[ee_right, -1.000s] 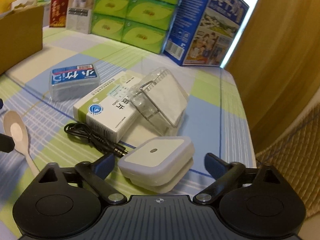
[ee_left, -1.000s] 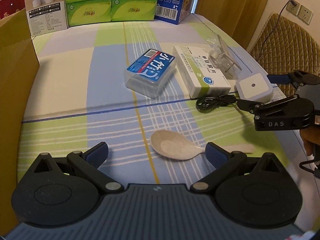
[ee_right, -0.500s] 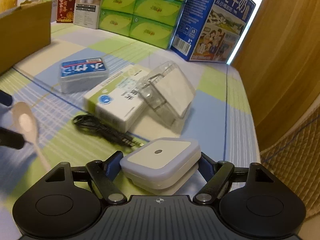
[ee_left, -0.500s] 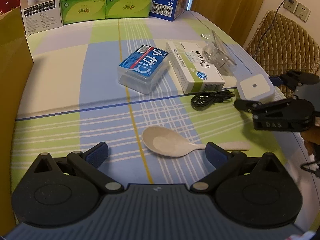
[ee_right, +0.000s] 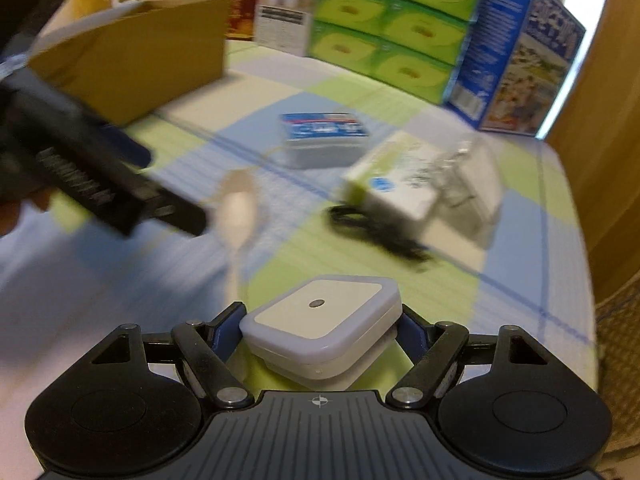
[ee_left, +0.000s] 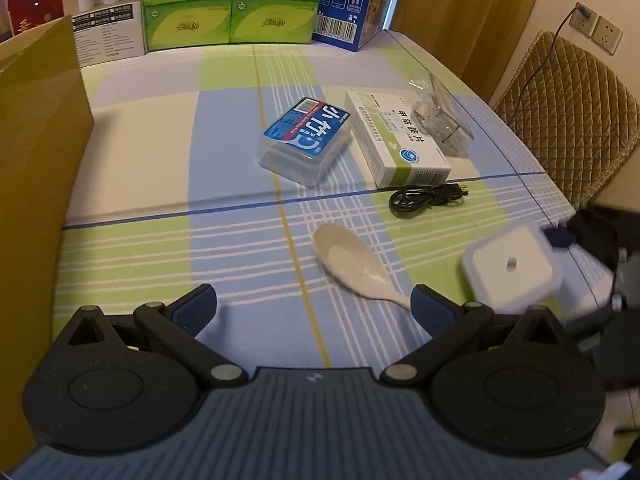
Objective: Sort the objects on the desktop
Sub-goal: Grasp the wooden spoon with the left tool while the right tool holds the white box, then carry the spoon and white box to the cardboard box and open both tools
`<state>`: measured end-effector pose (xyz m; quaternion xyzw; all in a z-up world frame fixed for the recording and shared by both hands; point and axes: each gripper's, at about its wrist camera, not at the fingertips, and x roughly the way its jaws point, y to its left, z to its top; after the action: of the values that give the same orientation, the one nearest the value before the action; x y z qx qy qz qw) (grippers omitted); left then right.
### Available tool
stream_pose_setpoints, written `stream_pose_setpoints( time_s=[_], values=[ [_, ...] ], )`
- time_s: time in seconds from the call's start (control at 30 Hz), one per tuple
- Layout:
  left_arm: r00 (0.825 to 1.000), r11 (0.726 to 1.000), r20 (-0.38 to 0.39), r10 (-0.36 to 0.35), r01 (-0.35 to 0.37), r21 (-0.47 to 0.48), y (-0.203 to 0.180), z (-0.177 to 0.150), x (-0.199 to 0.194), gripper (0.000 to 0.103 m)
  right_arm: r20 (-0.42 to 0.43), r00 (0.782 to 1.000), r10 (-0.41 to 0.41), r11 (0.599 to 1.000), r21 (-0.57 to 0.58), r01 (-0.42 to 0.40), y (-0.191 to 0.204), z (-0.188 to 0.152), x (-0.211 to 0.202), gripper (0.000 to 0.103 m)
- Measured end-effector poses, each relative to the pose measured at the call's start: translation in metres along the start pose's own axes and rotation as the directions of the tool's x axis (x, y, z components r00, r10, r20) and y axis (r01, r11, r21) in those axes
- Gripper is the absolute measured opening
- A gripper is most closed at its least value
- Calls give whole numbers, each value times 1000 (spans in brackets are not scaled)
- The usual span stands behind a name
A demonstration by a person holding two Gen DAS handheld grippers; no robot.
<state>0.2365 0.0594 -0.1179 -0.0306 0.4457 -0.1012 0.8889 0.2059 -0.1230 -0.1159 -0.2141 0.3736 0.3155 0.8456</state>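
Note:
My right gripper (ee_right: 320, 320) is shut on a white square device (ee_right: 320, 320) with a small dark dot on top, held off the checked tablecloth. The left wrist view shows that device (ee_left: 512, 268) at the right, just beyond my left gripper (ee_left: 312, 306), which is open with nothing in it. A pale spoon (ee_left: 352, 268) lies between the left fingers' tips. Farther out lie a clear box with a blue label (ee_left: 308, 136), a white-and-green medicine box (ee_left: 396, 140), a clear plastic case (ee_left: 440, 120) and a coiled black cable (ee_left: 424, 198).
An open cardboard box (ee_left: 36, 160) stands along the table's left side. Green tissue packs (ee_left: 228, 4) and a blue carton (ee_left: 348, 0) line the far edge. A quilted chair (ee_left: 568, 100) stands past the right edge. The right wrist view is motion-blurred.
My right gripper shut on the white device, lifted it and carried it left toward the spoon. My left gripper stayed open and shifted slightly.

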Motion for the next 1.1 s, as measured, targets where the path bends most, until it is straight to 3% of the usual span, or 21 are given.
stream_pose_setpoints(
  time_s=[0.17, 0.27, 0.47, 0.57, 0.67, 0.83, 1.0, 1.1],
  values=[
    [1000, 1000, 3, 4, -4, -8, 0, -5, -9, 101, -1, 993, 121, 993, 11, -121, 34, -7, -13, 76],
    [1000, 1000, 10, -3, 3, -22, -1, -5, -9, 101, 9, 983, 186, 979, 86, -186, 33, -12, -18, 76],
    [999, 1000, 32, -6, 7, -18, -7, 1, 0, 97, 48, 999, -11, 985, 174, 2, 2, -15, -26, 76],
    [999, 1000, 52, -11, 13, -28, -12, 5, 7, 85, 33, 989, -145, 948, 291, 129, -27, -17, -26, 76],
    [998, 1000, 61, 1, 1, -28, -20, 7, 15, 73, 17, 977, -213, 901, 391, 190, -52, -18, -24, 76],
    [996, 998, 66, 58, -57, -5, -39, 2, 31, 42, 16, 973, -232, 867, 457, 200, -72, -14, -20, 76],
    [989, 994, 97, 108, -110, 12, -51, -2, 37, 39, 22, 975, -221, 860, 476, 184, -77, -12, -15, 76],
    [987, 993, 110, 114, -117, 20, -53, -3, 38, 29, 23, 976, -216, 856, 485, 178, -78, -10, -13, 76]
  ],
)
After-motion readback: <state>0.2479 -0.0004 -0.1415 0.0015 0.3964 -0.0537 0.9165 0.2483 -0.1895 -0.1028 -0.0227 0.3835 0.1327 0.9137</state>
